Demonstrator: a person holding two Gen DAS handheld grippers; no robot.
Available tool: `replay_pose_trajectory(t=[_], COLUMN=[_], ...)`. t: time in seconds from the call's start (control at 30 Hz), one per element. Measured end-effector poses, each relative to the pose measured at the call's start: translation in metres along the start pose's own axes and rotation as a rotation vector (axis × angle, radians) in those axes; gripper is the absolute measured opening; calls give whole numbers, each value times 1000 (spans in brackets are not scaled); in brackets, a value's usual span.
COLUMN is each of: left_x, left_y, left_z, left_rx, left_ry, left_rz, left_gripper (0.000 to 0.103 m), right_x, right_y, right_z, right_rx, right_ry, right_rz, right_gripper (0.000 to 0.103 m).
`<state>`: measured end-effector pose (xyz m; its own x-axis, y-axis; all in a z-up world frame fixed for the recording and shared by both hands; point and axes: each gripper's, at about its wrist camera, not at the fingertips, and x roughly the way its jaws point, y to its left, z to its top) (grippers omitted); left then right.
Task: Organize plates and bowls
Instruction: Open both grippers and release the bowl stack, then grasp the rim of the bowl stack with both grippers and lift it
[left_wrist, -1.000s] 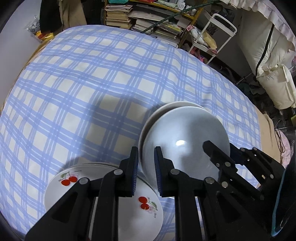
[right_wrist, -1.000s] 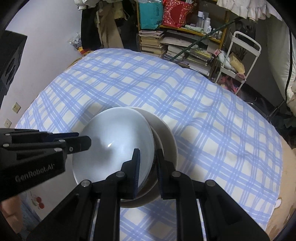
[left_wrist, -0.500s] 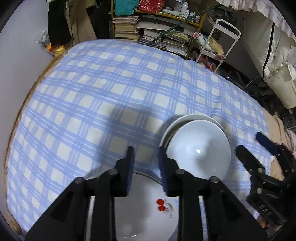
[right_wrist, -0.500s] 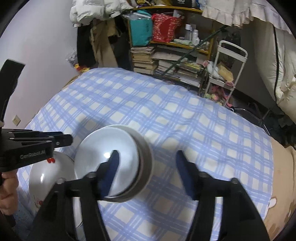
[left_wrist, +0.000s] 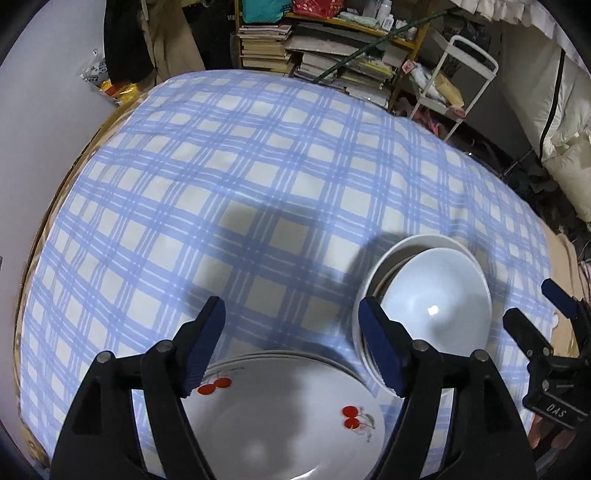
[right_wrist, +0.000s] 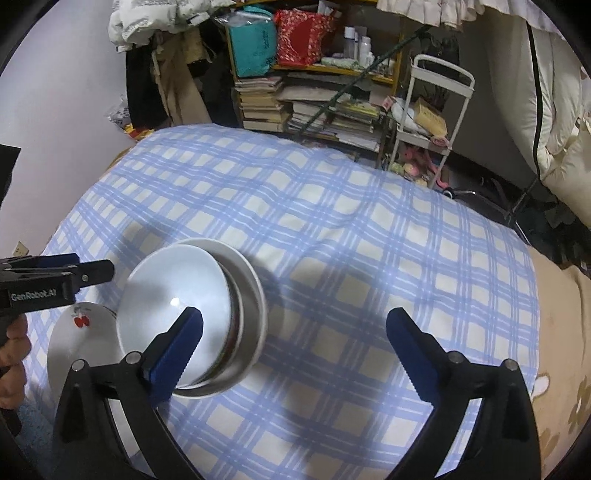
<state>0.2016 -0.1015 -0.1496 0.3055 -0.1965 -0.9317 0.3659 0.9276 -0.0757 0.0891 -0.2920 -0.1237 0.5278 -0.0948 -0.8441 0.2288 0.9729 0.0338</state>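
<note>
Hovering above the checked tablecloth (left_wrist: 229, 155), both grippers are standing released with nothing between their pads. The left gripper (left_wrist: 291, 343) has just been opening, and its jaws are now spread over the near stack of cherry-printed plates (left_wrist: 280, 413), gripping none of them. The right gripper (right_wrist: 295, 354) has likewise just been opening to a wide spread; in its own view, bare cloth is showing between its two blue pads.

The stack of white bowls (right_wrist: 192, 317) is sitting on the cloth just beside the plates, the top bowl resting tilted in the ones beneath, its rim leaning toward the plates. From the right gripper the bowls are lying to the left of the jaws, behind its left finger (right_wrist: 173, 354) and not between the two. From the left gripper they are lying to the right, just past its right finger.

Both stacks look gathered at the near edge, so the sorting seems close to done; the leaning top bowl could still want settling, and both grippers are hanging about equally near it.
</note>
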Motion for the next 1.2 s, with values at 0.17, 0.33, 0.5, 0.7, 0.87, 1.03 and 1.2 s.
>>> replay_pose_trajectory(t=[0.17,0.33,0.5,0.7,0.87,1.03,1.2], left_x=[11,15,21,25,26,27,26], left_y=[0,-2,-8,-4,-3,-3,-6], left_z=[-4,-6,-10,-9,-7,-8,-7], left_rx=[16,11,14,-24,-34,-26,-7], left_ry=[54,67,82,97,111,99,104], left_rz=[-15,-25,-26,-51,-58,-57,-33], left_gripper=[74,74,74,74,74,74,74], right_x=[9,15,27,33,34,36,38], right_y=[-7,-14,-16,-17,-19,-19,-19], right_z=[-1,-4,-8,-9,-9,-8,-8], right_rx=[31,59,65,67,71,81,92], right_ry=[35,76,132,159,165,177,190], right_rz=[-12,-30,-47,-59,-59,-56,-51], right_gripper=[103,103,103,103,103,103,103])
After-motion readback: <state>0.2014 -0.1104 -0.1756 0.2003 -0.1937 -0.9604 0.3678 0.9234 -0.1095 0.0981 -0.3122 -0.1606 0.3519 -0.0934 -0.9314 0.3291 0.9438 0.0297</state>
